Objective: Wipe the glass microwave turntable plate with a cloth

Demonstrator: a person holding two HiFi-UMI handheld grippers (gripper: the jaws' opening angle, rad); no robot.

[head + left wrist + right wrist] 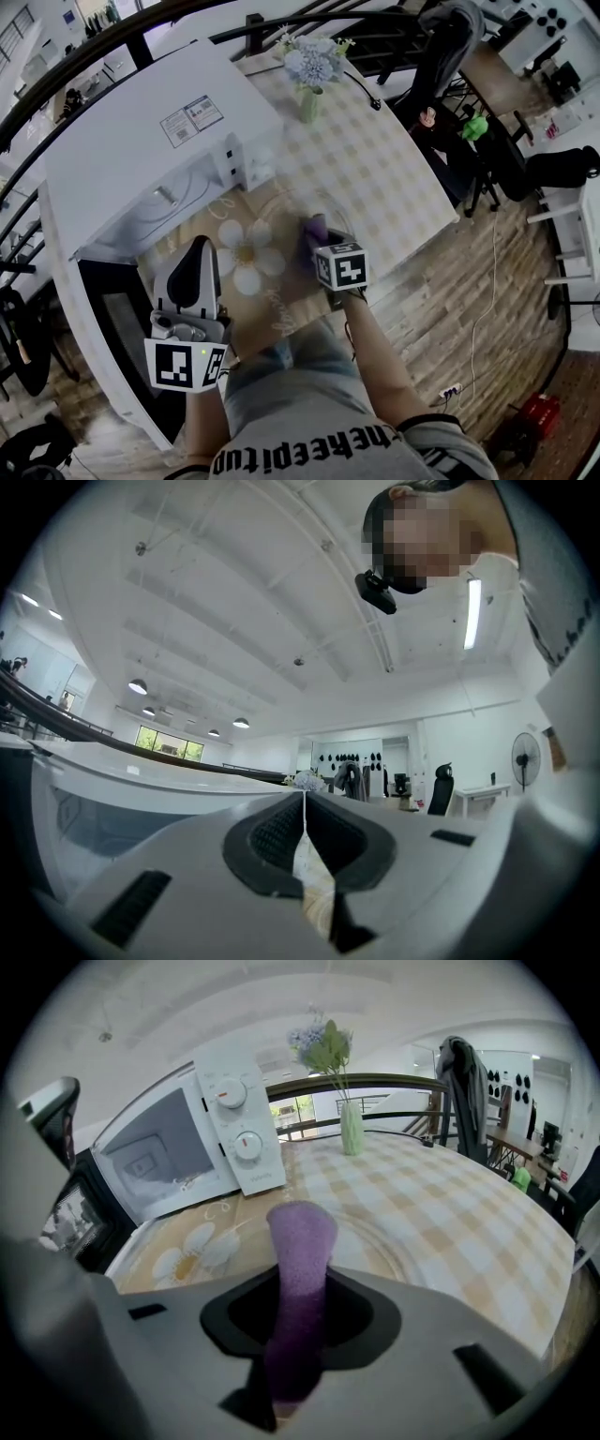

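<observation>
Right gripper [298,1309] has its fingers clamped on a purple cloth [302,1237], which sticks out past the tips. It sits over the near side of the glass turntable plate [380,1241]. The plate lies flat on the desk [375,178] near the front edge, just in front of the white microwave [141,141] and partly on a daisy-print mat [246,255]. Left gripper [303,803] is off the desk's front-left corner, pointing upward, fingers pressed together with nothing between them. A flower vase [350,1127] stands at the far edge.
</observation>
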